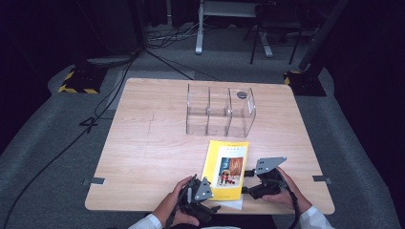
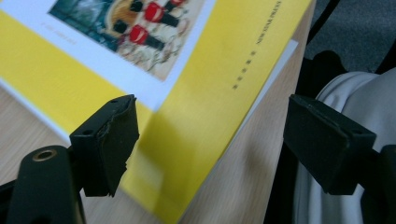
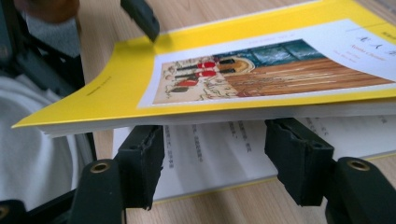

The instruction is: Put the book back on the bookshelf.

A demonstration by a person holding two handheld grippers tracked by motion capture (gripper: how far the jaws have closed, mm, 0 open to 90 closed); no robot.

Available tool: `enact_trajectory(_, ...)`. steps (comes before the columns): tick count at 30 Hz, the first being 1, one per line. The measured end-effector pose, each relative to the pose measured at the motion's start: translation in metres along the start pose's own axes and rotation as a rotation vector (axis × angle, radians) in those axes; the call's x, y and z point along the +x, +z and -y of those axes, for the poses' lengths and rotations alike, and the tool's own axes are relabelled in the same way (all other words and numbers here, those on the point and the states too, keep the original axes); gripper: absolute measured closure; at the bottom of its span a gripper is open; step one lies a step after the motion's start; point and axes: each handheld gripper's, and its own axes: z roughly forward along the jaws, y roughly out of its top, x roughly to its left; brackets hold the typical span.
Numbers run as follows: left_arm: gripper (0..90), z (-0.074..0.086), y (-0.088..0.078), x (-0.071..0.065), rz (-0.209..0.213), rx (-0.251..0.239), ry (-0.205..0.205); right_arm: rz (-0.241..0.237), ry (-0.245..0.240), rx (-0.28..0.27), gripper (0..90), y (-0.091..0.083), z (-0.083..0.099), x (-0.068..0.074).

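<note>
Yellow book (image 1: 226, 170) sits at the table's (image 1: 143, 152) near edge, cover lifted off its pages. Right gripper (image 3: 219, 161) jaws gape beside the open edge; left gripper (image 2: 212, 140) jaws wide, holding nothing.

Wooden table (image 1: 143, 143), yellow book (image 1: 226, 167), clear organizer (image 1: 220, 112)

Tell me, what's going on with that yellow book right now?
Both grippers open: left gripper, right gripper. Yellow book partly open, flanked. Clear organizer beyond, apart.

Yellow paperback book (image 1: 227, 168) with picture cover, face up near table's front edge, cover and top pages lifted.
</note>
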Motion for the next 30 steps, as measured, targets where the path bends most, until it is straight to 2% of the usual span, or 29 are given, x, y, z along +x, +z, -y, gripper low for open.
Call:
enact_trajectory(5,17.9,-0.007,0.008,-0.006,-0.021,-0.018,0.018,0.008,0.006,-0.027,38.4,-0.001,-0.005,0.003)
enact_trajectory(6,17.9,-0.009,0.009,-0.007,-0.039,-0.016,0.021,0.011,0.01,-0.033,38.4,-0.001,-0.005,0.003)
enact_trajectory(10,16.8,-0.01,0.012,-0.004,-0.034,-0.028,-0.002,0.006,0.037,-0.06,39.0,-0.001,-0.01,0.005)
enact_trajectory(11,17.8,-0.01,0.013,-0.004,-0.043,-0.031,-0.02,0.01,0.039,-0.062,39.2,0.0,-0.011,0.006)
enact_trajectory(13,20.7,-0.01,0.012,-0.005,-0.076,-0.037,-0.019,0.019,0.039,-0.069,39.2,0.0,-0.013,0.008)
enact_trajectory(17,36.3,-0.009,0.01,-0.003,-0.134,-0.051,-0.022,0.017,0.053,-0.091,39.2,0.0,-0.015,0.007)
enact_trajectory(20,42.7,-0.007,0.005,0.0,-0.124,-0.063,-0.02,0.013,0.068,-0.103,39.1,0.0,-0.015,0.006)
enact_trajectory(23,55.5,-0.008,-0.001,0.001,-0.116,-0.082,0.014,0.011,0.082,-0.109,39.1,0.001,-0.014,0.005)
enact_trajectory(24,58.6,-0.008,-0.003,0.001,-0.119,-0.082,0.029,0.008,0.083,-0.109,39.2,0.001,-0.014,0.004)
enact_trajectory(28,68.5,-0.007,-0.01,0.003,-0.125,-0.101,0.04,0.012,0.084,-0.13,39.4,-0.001,-0.014,0.002)
enact_trajectory(30,71.6,-0.006,-0.012,0.002,-0.143,-0.091,0.051,0.016,0.09,-0.138,39.4,-0.002,-0.014,0.002)
